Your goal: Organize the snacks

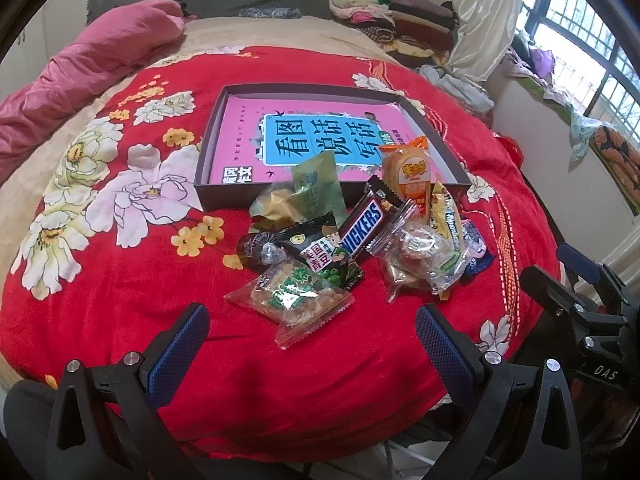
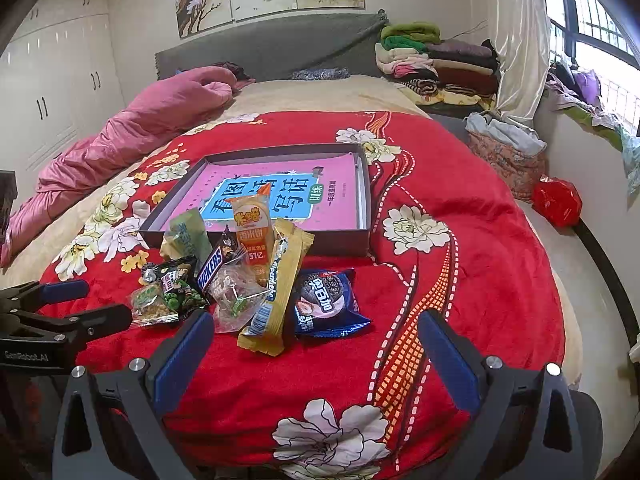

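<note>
Snacks in crinkly wrappers lie heaped on the red floral blanket (image 1: pixel 120 320) just in front of the shallow dark cardboard box (image 1: pixel 224 128), and nothing has gone into that box yet apart from the pink booklet with a blue title panel (image 1: pixel 320 140) lining its bottom, so by my reading the sorting has not begun. Running left to right along the box's near wall: a clear packet of green-labelled crisps (image 1: pixel 290 300), a black packet of green peas (image 1: pixel 320 252), a brown Snickers bar (image 1: pixel 362 228), an orange rice-cracker packet (image 1: pixel 408 172) leaning against the wall, a long gold wafer bar (image 2: pixel 280 288), and a blue Oreo pack (image 2: pixel 326 300) furthest right. The left gripper (image 1: pixel 312 344) hovers before the pile, fingers spread wide and empty; the right gripper (image 2: pixel 316 344) hangs likewise released, grasping nothing. Every snack is left to move.
</note>
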`<state>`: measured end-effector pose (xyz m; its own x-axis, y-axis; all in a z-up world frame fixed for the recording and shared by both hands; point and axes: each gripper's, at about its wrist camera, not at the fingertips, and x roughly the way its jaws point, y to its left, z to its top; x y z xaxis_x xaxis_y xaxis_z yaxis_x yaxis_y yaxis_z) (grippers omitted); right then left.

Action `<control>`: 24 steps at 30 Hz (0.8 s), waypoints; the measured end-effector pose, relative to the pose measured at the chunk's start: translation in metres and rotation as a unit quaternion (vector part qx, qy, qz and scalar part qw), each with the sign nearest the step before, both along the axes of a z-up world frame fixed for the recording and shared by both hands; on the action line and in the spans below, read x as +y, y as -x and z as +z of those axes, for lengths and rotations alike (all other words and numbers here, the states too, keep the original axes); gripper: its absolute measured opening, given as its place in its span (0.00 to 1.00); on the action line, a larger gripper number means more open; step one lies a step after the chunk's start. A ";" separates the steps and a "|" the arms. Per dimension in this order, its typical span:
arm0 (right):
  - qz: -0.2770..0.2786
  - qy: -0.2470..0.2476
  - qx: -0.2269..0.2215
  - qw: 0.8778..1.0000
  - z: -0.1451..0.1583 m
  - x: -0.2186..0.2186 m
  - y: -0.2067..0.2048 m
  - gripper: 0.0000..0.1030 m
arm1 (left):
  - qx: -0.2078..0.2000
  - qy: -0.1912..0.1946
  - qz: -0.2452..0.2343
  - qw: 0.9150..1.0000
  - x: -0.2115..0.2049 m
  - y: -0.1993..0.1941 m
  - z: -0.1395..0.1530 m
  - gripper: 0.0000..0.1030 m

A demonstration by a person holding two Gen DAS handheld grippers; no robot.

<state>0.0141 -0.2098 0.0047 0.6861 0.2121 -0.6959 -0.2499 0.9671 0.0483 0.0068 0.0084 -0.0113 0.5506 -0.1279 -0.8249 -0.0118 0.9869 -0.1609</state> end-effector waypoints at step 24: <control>-0.048 -0.024 0.094 0.994 -0.041 -0.027 -0.054 0.99 | 0.047 0.042 -0.049 0.997 0.018 -0.035 -0.050 0.86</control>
<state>0.0679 -0.2372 -0.0359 0.5627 0.1890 -0.8048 -0.1395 0.9813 0.1329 0.0417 0.0263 -0.0616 0.4534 -0.2480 -0.8561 0.0662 0.9672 -0.2451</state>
